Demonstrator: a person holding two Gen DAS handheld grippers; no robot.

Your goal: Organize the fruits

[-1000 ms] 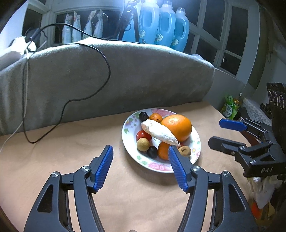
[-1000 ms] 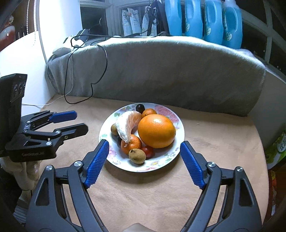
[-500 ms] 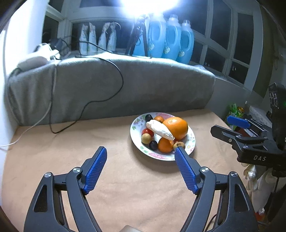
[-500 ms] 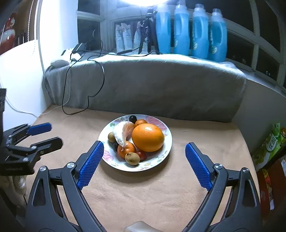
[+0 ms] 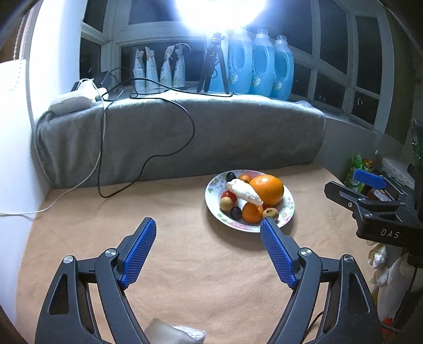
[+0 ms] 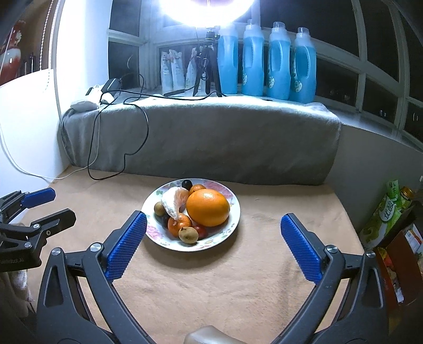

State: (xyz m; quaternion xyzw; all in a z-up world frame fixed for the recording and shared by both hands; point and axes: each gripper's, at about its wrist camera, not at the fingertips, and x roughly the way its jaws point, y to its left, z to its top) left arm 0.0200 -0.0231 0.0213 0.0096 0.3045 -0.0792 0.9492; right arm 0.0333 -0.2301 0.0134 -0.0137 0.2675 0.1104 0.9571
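A floral plate (image 6: pixel 232 209) is seen at the centre of the right wrist view, resting on a tan cloth (image 6: pixel 211 285). On it a large orange (image 6: pixel 208 207) is placed right of centre, with a peeled citrus piece (image 6: pixel 173 201) leaning against its left side. A small mandarin (image 6: pixel 179 225), a brown round fruit (image 6: pixel 188 234) and a red fruit (image 6: pixel 201 231) are gathered at the plate's lower edge; a dark grape (image 6: pixel 187 184) and another mandarin (image 6: pixel 197 188) are found at its upper edge.

The right gripper (image 6: pixel 211 225) is shown in the lower half of the frame with its jaws opening, spread very wide; nothing is gripped, and the near part of the plate is framed loosely between the 2 blue pads without contact. The left gripper (image 5: pixel 207 225) is likewise opening wide and empty in the lower half of the left wrist view, where the plate (image 5: pixel 289 209) lies at centre right, just beyond the right-hand pad.

A grey blanket (image 6: pixel 211 137) is draped across the middle of the frame, crossed by a black cable (image 6: pixel 144 124). 4 blue bottles (image 6: pixel 264 60) and a tripod (image 6: pixel 207 66) are lined up at the top, beneath a glaring lamp (image 6: pixel 206 8).
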